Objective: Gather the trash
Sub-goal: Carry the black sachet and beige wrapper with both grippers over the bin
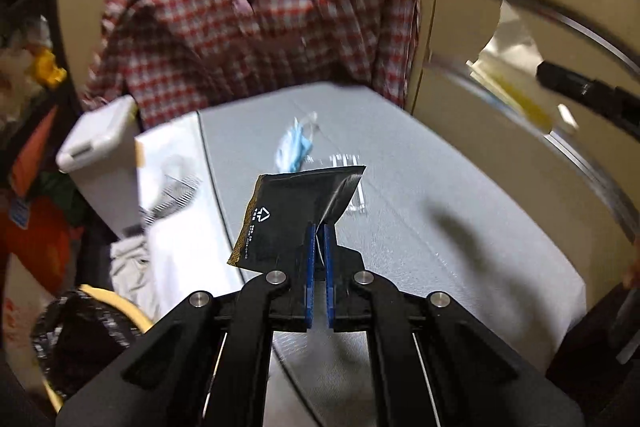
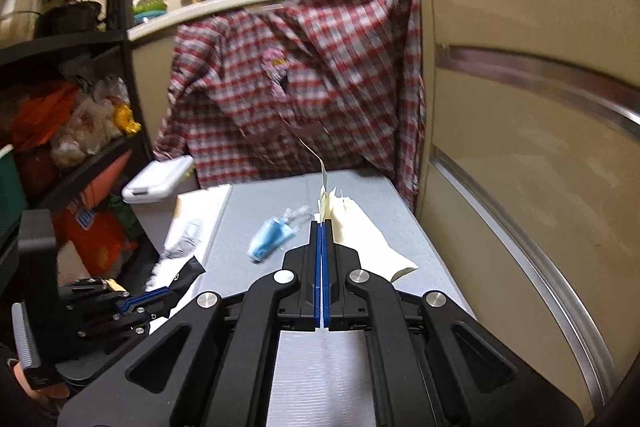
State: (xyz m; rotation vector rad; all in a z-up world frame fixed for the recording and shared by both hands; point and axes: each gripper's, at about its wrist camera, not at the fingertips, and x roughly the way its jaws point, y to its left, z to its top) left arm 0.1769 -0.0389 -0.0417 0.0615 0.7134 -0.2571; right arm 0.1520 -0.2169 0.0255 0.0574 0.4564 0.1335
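Observation:
My left gripper (image 1: 319,229) is shut on a black foil packet (image 1: 296,215) and holds it up above the grey table (image 1: 460,219). From the right wrist view the same left gripper (image 2: 176,297) and its black packet (image 2: 188,273) show at the lower left. My right gripper (image 2: 322,227) is shut on a cream paper wrapper (image 2: 360,231), which also appears in the left wrist view as the cream wrapper (image 1: 512,63) at the upper right. A crumpled blue face mask (image 1: 294,149) (image 2: 270,237) lies on the table. A clear plastic wrapper (image 1: 352,183) lies beside it.
A red checked shirt (image 2: 304,87) hangs from the counter edge behind the table. A white lidded bin (image 1: 96,151) (image 2: 158,179) stands left of the table, with a black-lined basket (image 1: 80,331) lower left. Cream cabinet fronts (image 2: 520,147) close the right side; shelves with bags (image 2: 80,123) stand left.

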